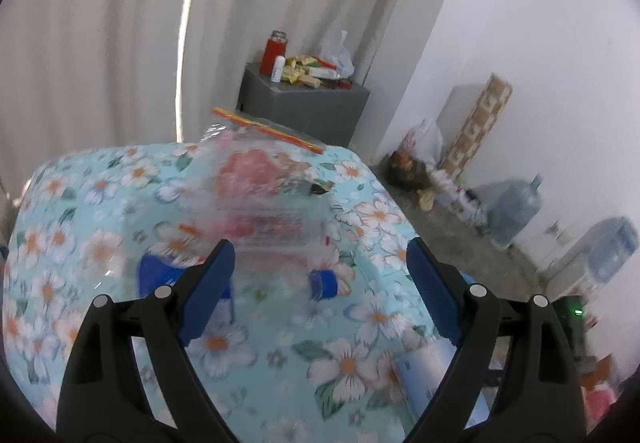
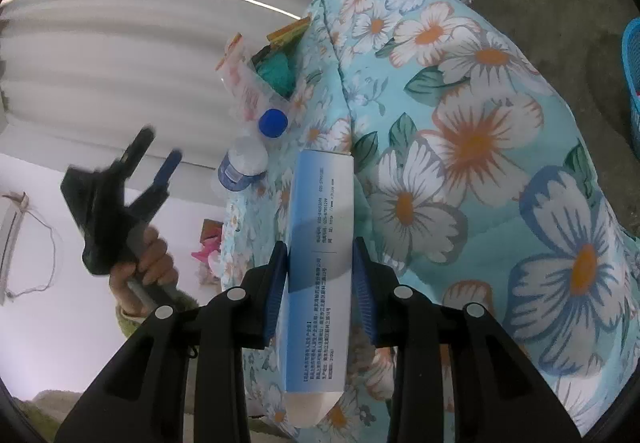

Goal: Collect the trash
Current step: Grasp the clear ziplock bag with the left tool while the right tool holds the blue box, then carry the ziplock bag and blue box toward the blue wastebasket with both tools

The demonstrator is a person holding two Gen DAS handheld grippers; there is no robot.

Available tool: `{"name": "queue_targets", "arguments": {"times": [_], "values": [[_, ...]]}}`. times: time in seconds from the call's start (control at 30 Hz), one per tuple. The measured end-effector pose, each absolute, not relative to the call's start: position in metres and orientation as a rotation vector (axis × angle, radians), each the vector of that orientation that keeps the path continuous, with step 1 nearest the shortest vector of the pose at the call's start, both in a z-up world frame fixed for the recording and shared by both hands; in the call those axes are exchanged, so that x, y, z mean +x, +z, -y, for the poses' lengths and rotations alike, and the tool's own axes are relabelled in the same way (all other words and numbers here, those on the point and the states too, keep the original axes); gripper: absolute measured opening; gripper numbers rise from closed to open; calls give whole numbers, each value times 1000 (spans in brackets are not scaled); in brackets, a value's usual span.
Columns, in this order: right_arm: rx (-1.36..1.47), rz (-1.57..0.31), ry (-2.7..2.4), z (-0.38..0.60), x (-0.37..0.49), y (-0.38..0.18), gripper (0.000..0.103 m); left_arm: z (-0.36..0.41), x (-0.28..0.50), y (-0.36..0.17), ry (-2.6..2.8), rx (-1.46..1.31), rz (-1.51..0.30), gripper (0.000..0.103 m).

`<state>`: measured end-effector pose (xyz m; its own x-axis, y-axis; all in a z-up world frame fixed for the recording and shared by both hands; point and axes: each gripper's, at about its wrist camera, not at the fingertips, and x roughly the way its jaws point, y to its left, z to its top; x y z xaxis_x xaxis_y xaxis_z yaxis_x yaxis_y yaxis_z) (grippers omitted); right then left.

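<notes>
Blue pads of the right gripper (image 2: 319, 283) press on both sides of a long white and blue cardboard box (image 2: 320, 243), so this gripper has closed on it and has hold of it. The box lies on a table covered with a light blue cloth with big white and orange flowers (image 2: 480, 143), and I think the grip is there to lift the box off as trash. A little past the box, on the same cloth, is a small clear plastic bottle with a blue cap (image 2: 250, 159). Just past the bottle lies a clear plastic zip bag with a red and yellow strip (image 1: 260, 171), and it looks like it has bits of rubbish inside. The left gripper (image 1: 320, 279) hangs above the cloth near the bottle and the bag, its jaws wide apart with nothing between them. A hand (image 2: 144, 263) holds it up in the air, maybe to get it ready for the bag. Far behind the box stands a grey cabinet (image 1: 300, 103) with clutter on top.
</notes>
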<state>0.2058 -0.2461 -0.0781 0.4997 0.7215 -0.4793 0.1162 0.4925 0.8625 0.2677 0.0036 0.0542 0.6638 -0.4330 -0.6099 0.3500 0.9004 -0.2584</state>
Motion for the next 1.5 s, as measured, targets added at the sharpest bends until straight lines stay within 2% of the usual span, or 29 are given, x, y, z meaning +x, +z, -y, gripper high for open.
{"name": "queue_targets", "arguments": {"times": [0.27, 0.3, 0.37, 0.53, 0.63, 0.7, 0.87, 1.5], "values": [[1041, -1001, 470, 252, 207, -83, 33, 79, 320, 17, -301, 110, -764, 82], [1045, -1001, 472, 252, 207, -83, 33, 84, 324, 14, -274, 142, -765, 78], [1051, -1002, 476, 253, 207, -84, 33, 95, 334, 4, -210, 216, -765, 76], [1064, -1002, 483, 255, 207, -87, 33, 98, 353, -9, -137, 243, -804, 57], [1070, -1000, 486, 255, 207, -88, 33, 93, 356, -12, -132, 215, -813, 41], [1071, -1001, 489, 256, 207, -88, 33, 89, 354, -11, -149, 189, -817, 24], [1078, -1000, 491, 257, 207, -89, 33, 73, 346, -5, -185, 95, -823, 3], [1070, -987, 470, 254, 201, -85, 33, 22, 297, 35, -289, -97, -738, 0]]}}
